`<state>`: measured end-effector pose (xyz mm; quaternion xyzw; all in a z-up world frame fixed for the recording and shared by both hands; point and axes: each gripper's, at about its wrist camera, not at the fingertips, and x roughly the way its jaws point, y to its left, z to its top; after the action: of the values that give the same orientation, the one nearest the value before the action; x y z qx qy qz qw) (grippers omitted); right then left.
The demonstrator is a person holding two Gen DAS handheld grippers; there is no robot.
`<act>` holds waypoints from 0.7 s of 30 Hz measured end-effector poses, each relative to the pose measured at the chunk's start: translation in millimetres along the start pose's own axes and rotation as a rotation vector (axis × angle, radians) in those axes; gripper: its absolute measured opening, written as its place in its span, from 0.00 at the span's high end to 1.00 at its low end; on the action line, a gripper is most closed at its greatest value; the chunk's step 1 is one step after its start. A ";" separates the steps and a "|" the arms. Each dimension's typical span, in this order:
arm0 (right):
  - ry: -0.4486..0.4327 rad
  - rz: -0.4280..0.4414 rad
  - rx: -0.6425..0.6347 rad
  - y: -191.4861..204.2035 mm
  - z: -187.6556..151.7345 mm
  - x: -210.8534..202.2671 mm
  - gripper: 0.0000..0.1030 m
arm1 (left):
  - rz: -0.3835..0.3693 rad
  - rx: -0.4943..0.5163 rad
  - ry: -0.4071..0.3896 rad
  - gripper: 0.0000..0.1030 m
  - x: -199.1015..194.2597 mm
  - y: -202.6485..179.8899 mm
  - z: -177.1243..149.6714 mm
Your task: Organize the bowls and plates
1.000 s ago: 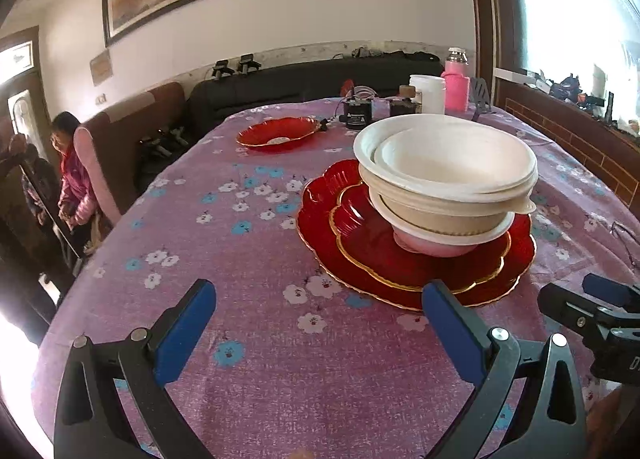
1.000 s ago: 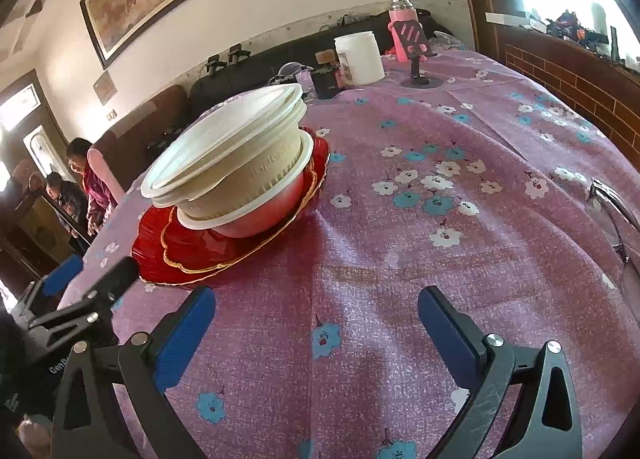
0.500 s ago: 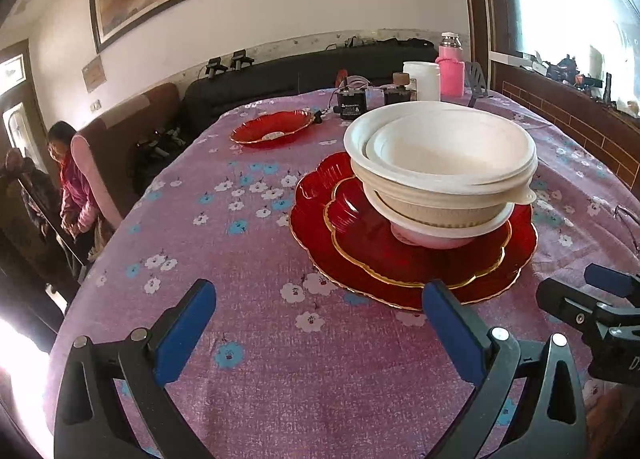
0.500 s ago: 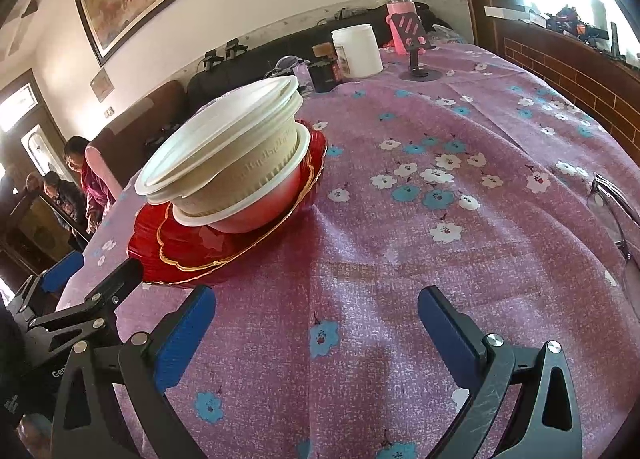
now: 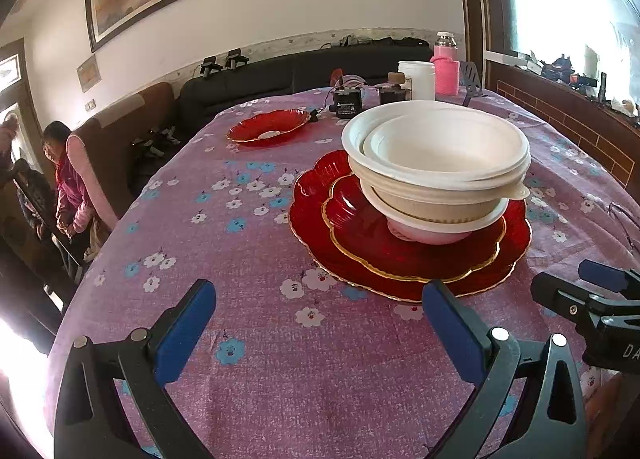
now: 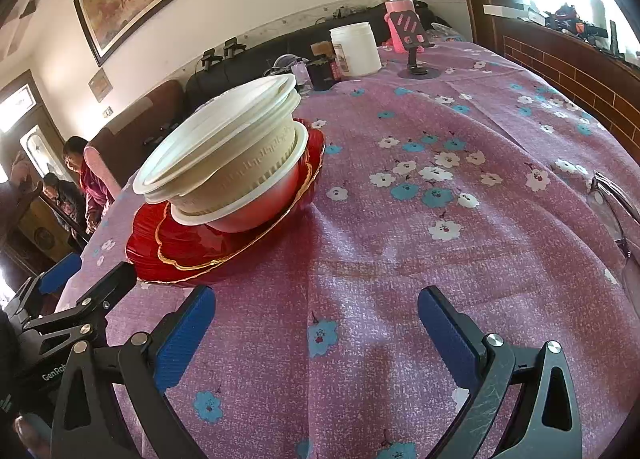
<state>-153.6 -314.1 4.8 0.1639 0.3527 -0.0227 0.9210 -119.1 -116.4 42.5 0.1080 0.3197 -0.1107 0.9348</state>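
Two stacked red plates (image 5: 404,259) carry nested white bowls (image 5: 436,163), one plate (image 5: 268,127) apart; both hand-held grippers (image 5: 318,325) (image 6: 316,327) gape empty.

Bare tablecloth (image 5: 248,243) left of stacked bowls (image 5: 436,163); jars (image 6: 356,49) beyond, glasses (image 6: 612,207) right.

Two low wrist views, shared bowl stack (image 5: 436,163)

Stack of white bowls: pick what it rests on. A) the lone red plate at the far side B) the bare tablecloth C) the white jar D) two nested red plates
D: the stack of white bowls sits on two nested red plates, the smaller gold-rimmed one inside the larger.
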 end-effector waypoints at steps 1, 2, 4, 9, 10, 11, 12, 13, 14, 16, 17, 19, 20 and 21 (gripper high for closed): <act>0.001 0.000 0.000 -0.1 0.0 0.2 0.01 | 0.004 0.000 0.001 0.00 0.0 -0.1 0.1; 0.001 0.000 -0.001 0.1 -0.1 -0.3 0.01 | 0.006 0.002 0.001 0.00 0.2 0.1 0.0; 0.000 -0.001 0.000 0.2 0.0 -0.5 0.01 | 0.006 0.005 0.001 0.00 -0.4 -0.6 -0.1; 0.000 -0.002 0.001 0.1 -0.2 -0.4 0.01 | 0.010 0.015 -0.001 0.00 -1.6 -2.5 -0.4; 0.000 -0.001 0.001 -0.2 -0.3 -0.3 0.01 | 0.015 0.017 -0.002 0.00 -1.9 -3.2 -0.5; 0.000 -0.001 0.001 -0.3 -0.3 0.0 0.01 | 0.017 0.020 0.000 0.00 -2.0 -3.6 -0.7; 0.001 -0.002 0.001 -0.2 -0.2 -0.1 0.01 | 0.016 0.022 0.000 0.00 -1.8 -3.5 -0.5; 0.000 -0.002 0.001 -0.2 -0.3 -0.1 0.01 | 0.015 0.022 0.000 0.00 -2.0 -3.5 -0.4; 0.000 -0.002 0.002 -0.6 -0.4 -0.3 0.01 | 0.019 0.023 0.000 0.00 -1.9 -3.8 -0.5; 0.001 -0.003 0.001 -0.9 -0.5 -0.2 0.01 | 0.022 0.023 0.003 0.00 -1.9 -3.9 -0.5; 0.001 -0.003 0.002 -0.8 -0.5 -0.3 0.01 | 0.020 0.022 0.005 0.00 -1.7 -4.0 -0.5; 0.001 -0.002 0.001 -0.5 -0.4 -0.1 0.01 | 0.018 0.021 0.007 0.00 -1.6 -3.8 -0.7; 0.002 -0.002 0.001 -0.7 -0.5 -0.2 0.01 | 0.019 0.021 0.008 0.00 -1.3 -3.4 -0.6; 0.002 -0.003 0.001 -0.7 -0.8 -0.5 0.01 | 0.020 0.022 0.009 0.00 -1.0 -3.5 -0.2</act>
<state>-154.6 -314.5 4.4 0.1641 0.3537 -0.0240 0.9205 -120.9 -119.5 42.5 0.1217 0.3214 -0.1046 0.9332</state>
